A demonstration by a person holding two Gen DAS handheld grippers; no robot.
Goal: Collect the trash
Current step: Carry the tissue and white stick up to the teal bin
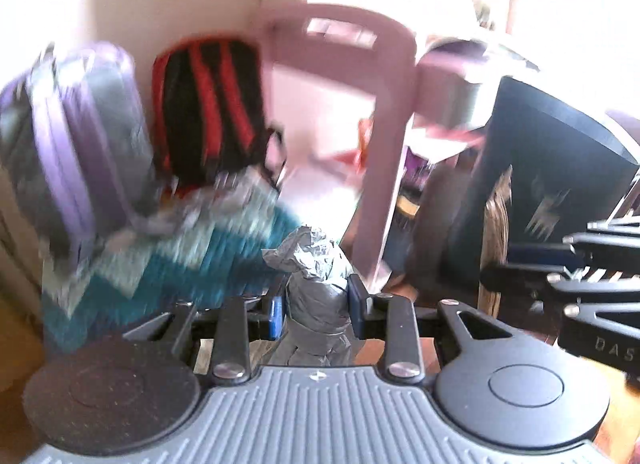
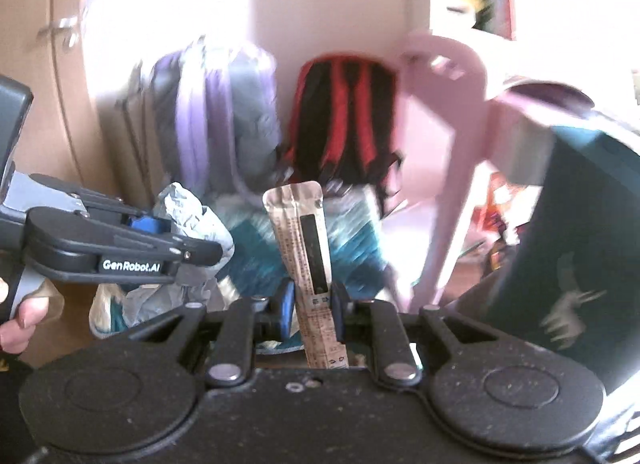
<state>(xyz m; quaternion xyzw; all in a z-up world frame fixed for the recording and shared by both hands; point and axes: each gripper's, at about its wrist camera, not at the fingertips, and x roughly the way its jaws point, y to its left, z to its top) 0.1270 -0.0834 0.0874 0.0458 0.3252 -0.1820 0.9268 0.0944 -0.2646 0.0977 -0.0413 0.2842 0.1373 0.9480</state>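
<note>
My left gripper [image 1: 318, 300] is shut on a crumpled grey wad of paper [image 1: 314, 264], held in the air. The same gripper [image 2: 160, 230] shows at the left of the right wrist view, with the wad [image 2: 192, 224] between its blue pads. My right gripper [image 2: 312, 304] is shut on a long narrow silvery sachet wrapper [image 2: 302, 232] that stands upright between the fingers. The right gripper [image 1: 560, 276] shows at the right edge of the left wrist view. A dark bin [image 1: 532, 168] stands at the right, also in the right wrist view [image 2: 580, 232]. Both views are blurred.
A pink plastic chair [image 1: 384, 104] stands ahead, with a red and black backpack [image 1: 208, 104] and a purple and grey bag [image 1: 76, 132] against the wall behind. A teal and white zigzag rug [image 1: 160, 264] lies on the floor below.
</note>
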